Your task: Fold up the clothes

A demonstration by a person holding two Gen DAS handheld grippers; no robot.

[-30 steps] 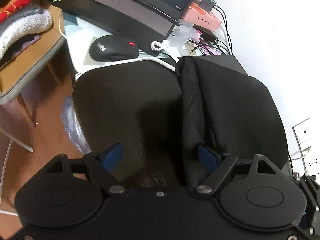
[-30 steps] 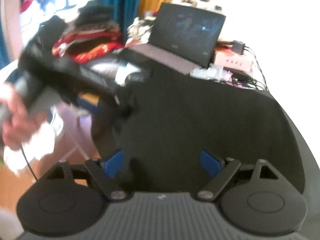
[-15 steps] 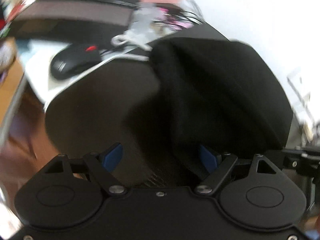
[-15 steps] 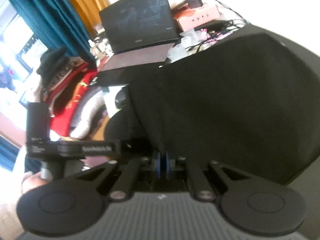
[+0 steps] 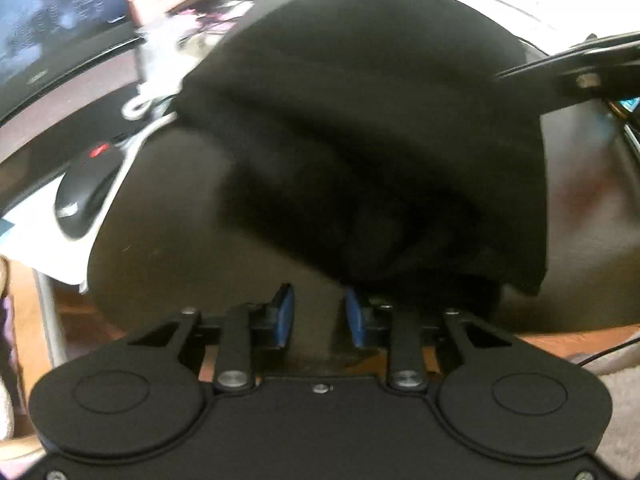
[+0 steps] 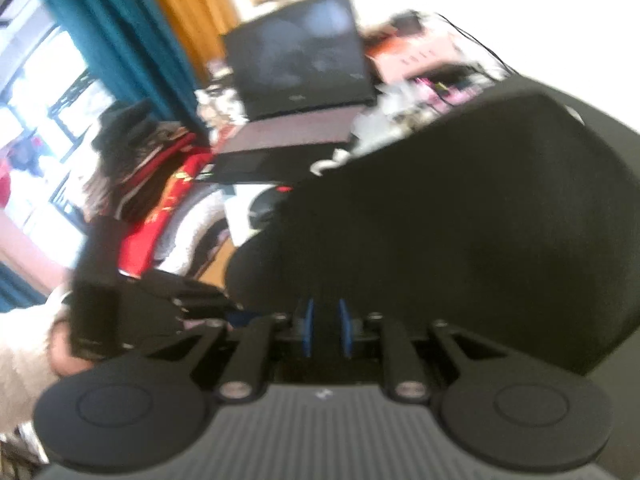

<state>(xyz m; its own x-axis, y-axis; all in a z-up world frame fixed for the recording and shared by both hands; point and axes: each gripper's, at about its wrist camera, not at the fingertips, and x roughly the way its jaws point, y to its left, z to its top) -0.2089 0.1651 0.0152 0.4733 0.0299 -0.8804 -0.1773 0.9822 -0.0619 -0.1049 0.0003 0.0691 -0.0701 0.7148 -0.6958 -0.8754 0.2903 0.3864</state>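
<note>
Garment (image 5: 360, 120), black, is lying bunched over the dark worktop (image 5: 168, 216), its hem hanging past the near edge. Left claw (image 5: 319, 316) is closing, pads narrow, cloth only brushing the right pad. Right claw (image 6: 326, 328) is opening slightly; whether cloth sits between is too blurry. Laptop (image 6: 296, 64) and mouse (image 5: 84, 196) lettering is unreadable.

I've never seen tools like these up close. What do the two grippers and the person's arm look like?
The left gripper is matte black, with two round discs, silver pivot screws and blue pads on its fingers. The right gripper looks alike, with a grey ribbed plate at its base. The person wears a fluffy white sleeve.
</note>
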